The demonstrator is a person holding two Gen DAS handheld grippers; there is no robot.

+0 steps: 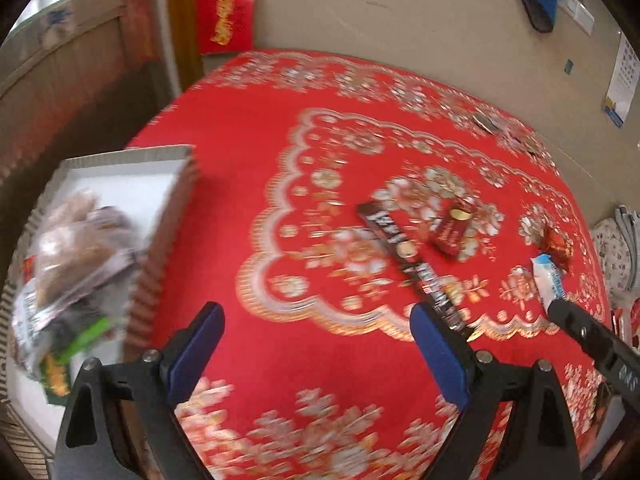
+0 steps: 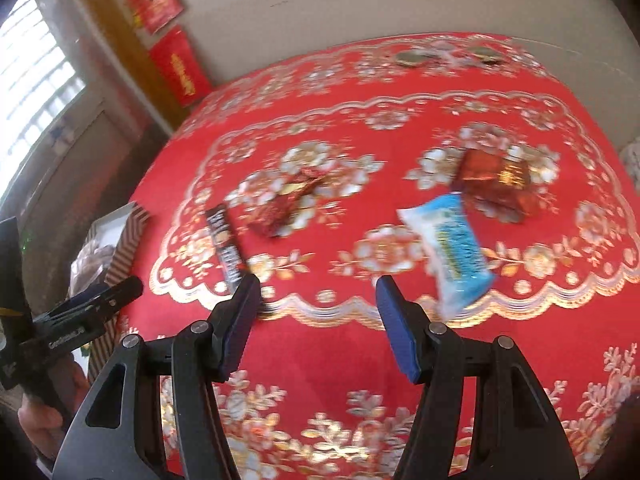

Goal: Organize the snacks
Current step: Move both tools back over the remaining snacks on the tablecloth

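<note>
On the red flowered tablecloth point(image 1: 256, 184) lie a long dark chocolate bar point(image 1: 408, 260), a small red packet point(image 1: 452, 232), a red wrapped candy point(image 1: 556, 242) and a blue-and-white packet point(image 1: 548, 280). My left gripper point(image 1: 316, 316) hangs open over bare cloth, just right of a striped box point(image 1: 120, 168) filled with snack bags point(image 1: 76, 248). My right gripper point(image 2: 318, 284) is open too, with nothing between its pads. It hovers between the dark bar point(image 2: 226, 248) and the blue packet point(image 2: 452, 252). Red-orange packets point(image 2: 496, 184) lie beyond, and another red packet point(image 2: 288, 204) sits near the bar.
The box point(image 2: 128, 236) stands at the table's left edge, with a hand point(image 2: 40, 416) below it. Round metal pieces point(image 2: 412, 58) sit at the far edge by the wall. Red paper hangings point(image 1: 226, 8) are on the wall, and patterned fabric point(image 1: 616, 256) lies off the right edge.
</note>
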